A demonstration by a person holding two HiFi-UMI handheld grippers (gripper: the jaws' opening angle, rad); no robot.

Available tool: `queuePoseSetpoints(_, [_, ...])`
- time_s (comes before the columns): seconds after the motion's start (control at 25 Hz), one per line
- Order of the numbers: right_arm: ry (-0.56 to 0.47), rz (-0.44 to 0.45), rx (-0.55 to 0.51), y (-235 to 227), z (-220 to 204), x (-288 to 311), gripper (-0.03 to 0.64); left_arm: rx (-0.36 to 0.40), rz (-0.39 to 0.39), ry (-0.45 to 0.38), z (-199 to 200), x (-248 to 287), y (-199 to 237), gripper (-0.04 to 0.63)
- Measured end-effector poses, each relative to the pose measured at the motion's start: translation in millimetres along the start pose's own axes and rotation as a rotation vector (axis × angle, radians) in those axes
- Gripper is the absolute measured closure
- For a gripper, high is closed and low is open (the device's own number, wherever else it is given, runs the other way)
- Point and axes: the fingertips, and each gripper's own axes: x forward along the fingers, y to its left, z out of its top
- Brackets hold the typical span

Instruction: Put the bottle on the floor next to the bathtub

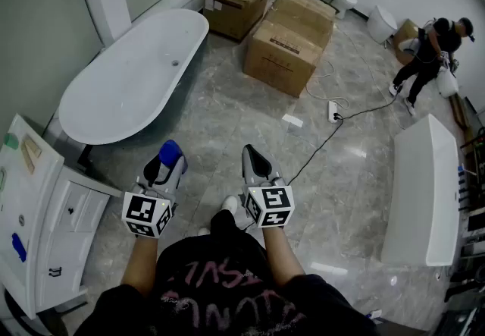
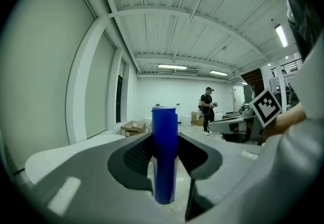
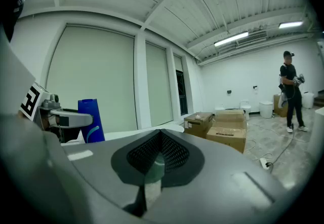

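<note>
A blue bottle (image 2: 164, 154) stands upright between the jaws of my left gripper (image 1: 168, 158), which is shut on it; in the head view the blue bottle (image 1: 170, 151) pokes out above the jaws, held above the marble floor (image 1: 227, 130). The white bathtub (image 1: 136, 73) lies ahead and to the left. My right gripper (image 1: 256, 162) hangs beside the left one, shut with nothing between its jaws. From the right gripper view the blue bottle (image 3: 91, 119) shows at the left, in the other gripper.
Cardboard boxes (image 1: 292, 39) stand beyond the tub. A white cabinet (image 1: 38, 221) is close at my left. A power strip (image 1: 333, 111) with a black cable lies on the floor. Another white tub (image 1: 424, 190) sits at the right. A person (image 1: 428, 54) stands far right.
</note>
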Motion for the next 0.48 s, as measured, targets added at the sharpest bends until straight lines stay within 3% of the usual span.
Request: queuePoseSetpoints(0.48, [0.002, -0.012, 0.028, -22, -3, 3, 0.604, 0.003, -0.034, 0.020, -2, 22, -18, 0.443])
